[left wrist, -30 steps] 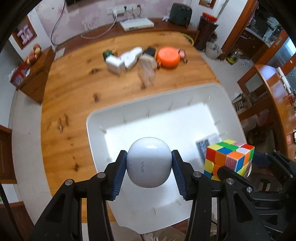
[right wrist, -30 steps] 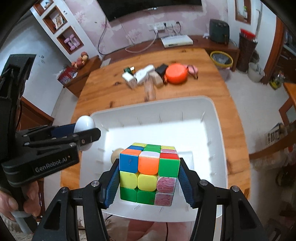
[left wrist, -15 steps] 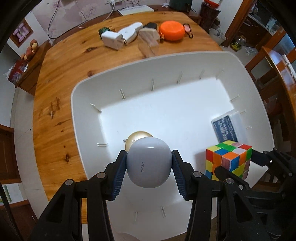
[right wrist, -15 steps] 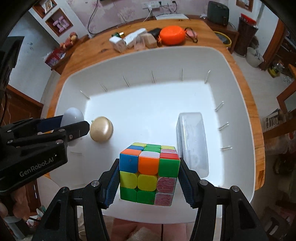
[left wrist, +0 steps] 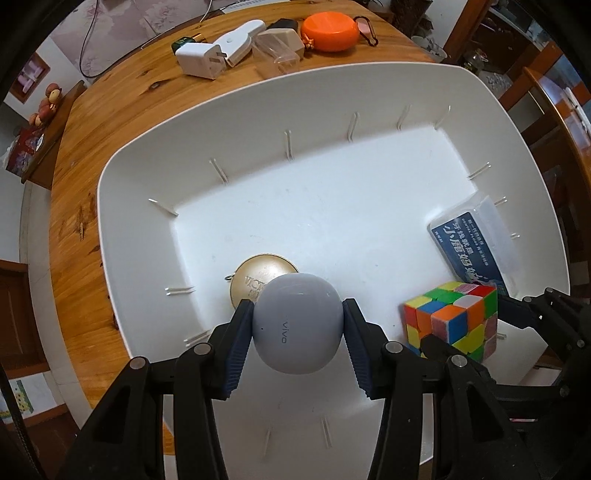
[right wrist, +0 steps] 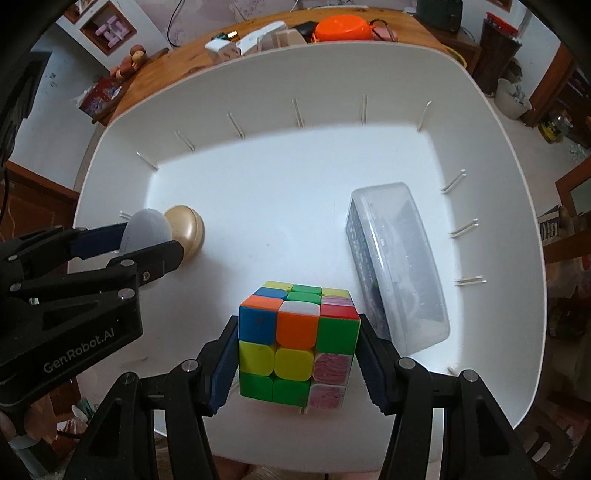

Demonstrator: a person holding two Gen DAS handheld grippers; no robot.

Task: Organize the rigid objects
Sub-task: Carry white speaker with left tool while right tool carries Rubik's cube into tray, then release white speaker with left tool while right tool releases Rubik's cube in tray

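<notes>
My left gripper (left wrist: 297, 334) is shut on a white vivo earbud case (left wrist: 297, 328), held low inside the white bin (left wrist: 229, 122), just in front of a gold round tin (left wrist: 255, 282). My right gripper (right wrist: 298, 350) is shut on a colourful puzzle cube (right wrist: 298, 343), low over the bin floor (right wrist: 277, 206) beside a clear plastic box (right wrist: 399, 266). In the right wrist view the earbud case (right wrist: 146, 230) and gold tin (right wrist: 186, 229) sit at the bin's left. The cube (left wrist: 450, 319) and the blue-labelled box (left wrist: 472, 243) show at the right in the left wrist view.
Beyond the bin on the wooden table (left wrist: 110, 110) lie a white charger plug (left wrist: 201, 61), a white device (left wrist: 240, 38), a clear small box (left wrist: 277, 51) and an orange round case (left wrist: 330, 31). The table edge drops off at the left.
Both grippers moved forward and down into the bin with their objects. The bin fills more of both views, and the gold tin and plastic box are closer.
</notes>
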